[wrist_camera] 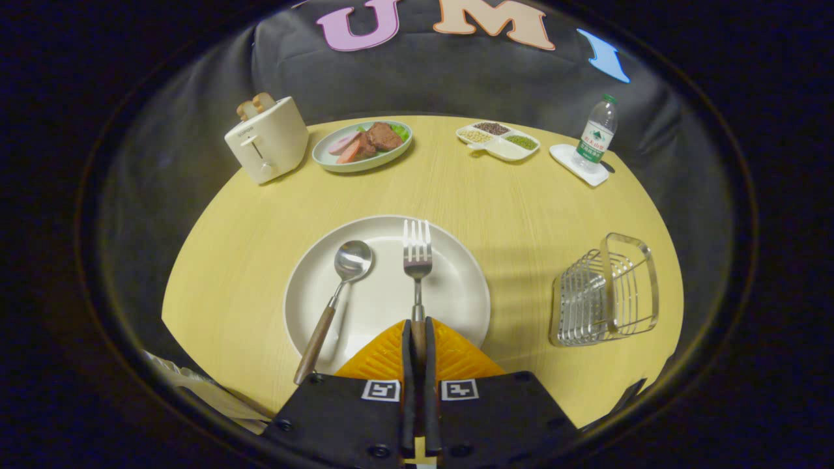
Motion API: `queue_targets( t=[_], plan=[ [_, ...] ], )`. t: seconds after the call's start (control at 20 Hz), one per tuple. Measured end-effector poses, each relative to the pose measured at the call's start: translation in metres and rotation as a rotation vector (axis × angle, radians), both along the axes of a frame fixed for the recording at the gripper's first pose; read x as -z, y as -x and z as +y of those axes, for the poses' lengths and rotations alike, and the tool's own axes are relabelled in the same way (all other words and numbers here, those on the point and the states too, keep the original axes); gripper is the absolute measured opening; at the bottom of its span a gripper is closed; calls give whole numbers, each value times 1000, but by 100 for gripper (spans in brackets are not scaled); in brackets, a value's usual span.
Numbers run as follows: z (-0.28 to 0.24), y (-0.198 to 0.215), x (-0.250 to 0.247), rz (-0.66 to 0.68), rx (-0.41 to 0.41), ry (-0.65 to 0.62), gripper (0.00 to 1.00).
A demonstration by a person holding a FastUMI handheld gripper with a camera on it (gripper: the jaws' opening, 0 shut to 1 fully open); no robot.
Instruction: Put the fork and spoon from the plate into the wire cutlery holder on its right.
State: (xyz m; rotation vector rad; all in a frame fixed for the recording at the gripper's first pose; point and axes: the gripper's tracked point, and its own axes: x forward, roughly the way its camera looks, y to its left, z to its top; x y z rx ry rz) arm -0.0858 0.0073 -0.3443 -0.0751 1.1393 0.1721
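Note:
A white plate lies on the yellow round table just ahead of my fingers. On it rests a spoon with a wooden handle, its bowl pointing away and its handle reaching past the plate's near rim to the left of my fingers. A fork lies on the plate with its tines pointing away. My gripper is shut on the fork's wooden handle, which shows as a thin strip between the two fingers. The wire cutlery holder stands to the right of the plate, apart from it.
Along the table's far side stand a cream toaster with bread in it, a plate of food, a divided dish of beans and a water bottle on a small white tray. Bare tabletop separates plate and holder.

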Motion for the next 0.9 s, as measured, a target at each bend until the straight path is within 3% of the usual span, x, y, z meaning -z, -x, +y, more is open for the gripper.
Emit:
queue_targets(
  t=[0.4,0.9],
  plan=[
    [-22,-13,-39,-25,2,-8,9],
    [-88,-18,-71,-6,70,5,9]
  ],
)
